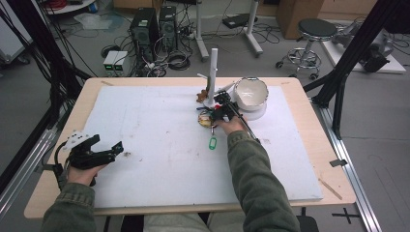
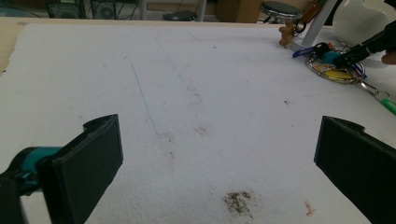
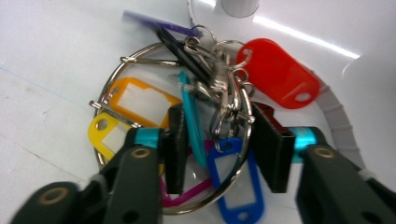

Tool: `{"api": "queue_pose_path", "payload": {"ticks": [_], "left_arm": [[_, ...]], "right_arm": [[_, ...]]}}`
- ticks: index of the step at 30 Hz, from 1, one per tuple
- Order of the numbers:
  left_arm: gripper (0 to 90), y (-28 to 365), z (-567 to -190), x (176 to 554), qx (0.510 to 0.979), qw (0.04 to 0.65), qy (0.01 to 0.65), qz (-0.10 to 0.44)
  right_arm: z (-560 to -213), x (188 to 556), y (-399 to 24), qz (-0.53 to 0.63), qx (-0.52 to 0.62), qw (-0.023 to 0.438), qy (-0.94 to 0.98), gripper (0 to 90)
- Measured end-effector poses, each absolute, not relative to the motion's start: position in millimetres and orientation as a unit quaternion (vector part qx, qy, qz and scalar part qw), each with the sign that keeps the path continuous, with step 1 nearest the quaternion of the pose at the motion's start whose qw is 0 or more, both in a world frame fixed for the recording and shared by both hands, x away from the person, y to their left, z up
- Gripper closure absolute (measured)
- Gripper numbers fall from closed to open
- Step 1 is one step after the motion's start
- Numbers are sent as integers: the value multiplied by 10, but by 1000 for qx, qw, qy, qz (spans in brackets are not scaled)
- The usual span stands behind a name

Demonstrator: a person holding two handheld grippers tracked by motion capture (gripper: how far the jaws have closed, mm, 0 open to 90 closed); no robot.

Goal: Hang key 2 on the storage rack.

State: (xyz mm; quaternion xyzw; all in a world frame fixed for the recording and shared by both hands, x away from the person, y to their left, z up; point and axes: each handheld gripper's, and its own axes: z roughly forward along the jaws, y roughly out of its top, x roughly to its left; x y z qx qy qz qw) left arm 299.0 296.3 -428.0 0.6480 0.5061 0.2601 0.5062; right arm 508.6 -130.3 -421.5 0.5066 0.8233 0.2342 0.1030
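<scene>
Two tongs in play. The right tongs [image 3: 217, 149] are down on a bunch of key tags [image 3: 205, 126] threaded on a big metal ring [image 3: 116, 70], lying on the white mat [image 1: 154, 140] of the bench [image 1: 309, 96] just in front of the white stand [image 1: 212, 72] and beside the white bowl [image 1: 251, 94]. Right gripper view: the jaws stand narrowly apart, with the teal tag [image 3: 191, 121], the small clips and the ring's right edge between the pads; whether the pads already press on them I cannot tell. Orange, yellow, red and blue tags fan out around. A green tag [image 1: 212, 143] lies on the mat, nearer the person.

The left tongs [image 1: 104, 152] rest near the mat's left edge, well apart from the bunch, jaws wide, nothing between them.
</scene>
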Motion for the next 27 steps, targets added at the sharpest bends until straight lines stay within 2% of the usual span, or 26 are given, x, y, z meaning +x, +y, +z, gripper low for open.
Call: {"api": "queue_pose_path", "payload": {"ticks": [2,5,27], "left_arm": [[16,2964,-4279,2991,648,506,506,260],[17,2965,-4279,2990,647,507,507,260],[16,2972,-4279,2993,646,507,508,260]], "right_arm": [[-4196,5074,-1302,246,497,105,826,703],[-4191,5042,-1254,239,491,118,830,711],[-3920,4841,-1370,275,466,127,831,715]]}}
